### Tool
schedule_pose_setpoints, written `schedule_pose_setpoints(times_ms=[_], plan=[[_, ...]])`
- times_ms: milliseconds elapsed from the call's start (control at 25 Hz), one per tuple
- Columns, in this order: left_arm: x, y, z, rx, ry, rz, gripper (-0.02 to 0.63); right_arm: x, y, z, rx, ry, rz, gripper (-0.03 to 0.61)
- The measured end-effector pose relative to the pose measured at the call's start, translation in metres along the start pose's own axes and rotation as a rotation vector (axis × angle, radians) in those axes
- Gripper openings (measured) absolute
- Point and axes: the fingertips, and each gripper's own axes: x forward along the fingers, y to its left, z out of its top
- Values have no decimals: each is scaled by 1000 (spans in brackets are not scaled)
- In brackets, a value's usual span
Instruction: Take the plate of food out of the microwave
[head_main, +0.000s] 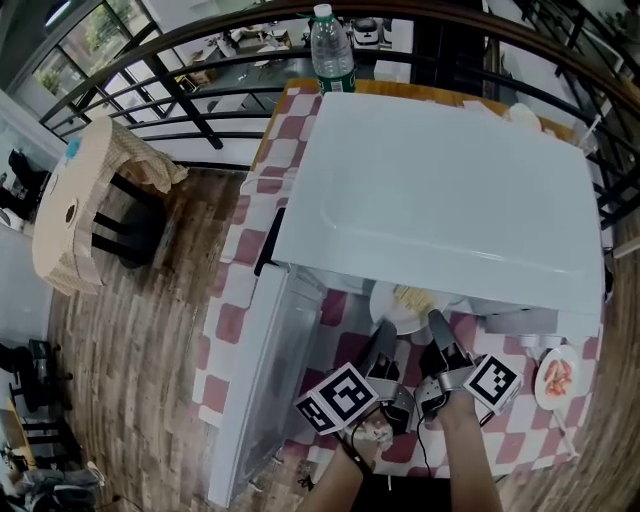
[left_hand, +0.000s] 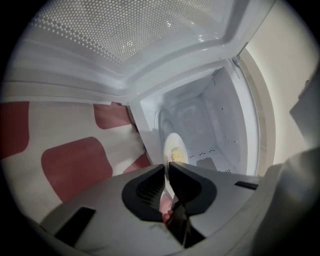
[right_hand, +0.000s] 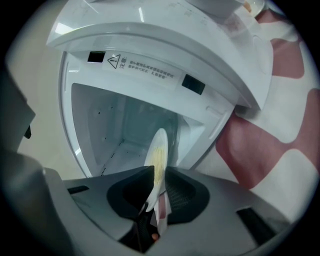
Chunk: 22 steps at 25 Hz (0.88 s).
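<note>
A white plate (head_main: 405, 305) with yellow food sits at the mouth of the white microwave (head_main: 440, 190), whose door (head_main: 262, 385) hangs open to the left. My left gripper (head_main: 383, 335) is shut on the plate's near rim. In the left gripper view the plate (left_hand: 175, 149) stands edge-on, with the left gripper (left_hand: 166, 174) pinching it in front of the empty oven cavity. My right gripper (head_main: 437, 325) holds the same rim further right. In the right gripper view the plate (right_hand: 159, 149) runs tilted between the pads of the right gripper (right_hand: 159, 177), which press on it.
The microwave stands on a table with a red-and-white checked cloth (head_main: 235, 325). A small dish of red food (head_main: 556, 378) lies at the right front. A water bottle (head_main: 332, 48) stands behind the microwave. A wicker stool (head_main: 75, 205) and a black railing (head_main: 150, 95) are to the left.
</note>
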Motion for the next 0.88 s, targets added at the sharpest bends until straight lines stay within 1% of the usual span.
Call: schedule_pose_setpoints(times_ms=[40,160,320,400,480,640,880], plan=[[0,0,1,7,3,1,49,1,1,-1,6,0,7,64],[0,1,4,21,8,-3,51,3,-1,-2,14,-4,8,63],[1,4,0,11,25,-10,54,5,-1,-2,12,-15,13,61],[1,4,-2,15,35,-13,55,4,-3,-1,4,-26,-5,54],[1,4,-3,17,44,-15,58,3,-8,-1,8,-36,-33,17],[1,5,-3,25,55,-16,60,0,-12,-2,37,-53,-47,11],[-1,2,0,64,45,-10,61,-2,-10,-4,80,-78,-56,11]])
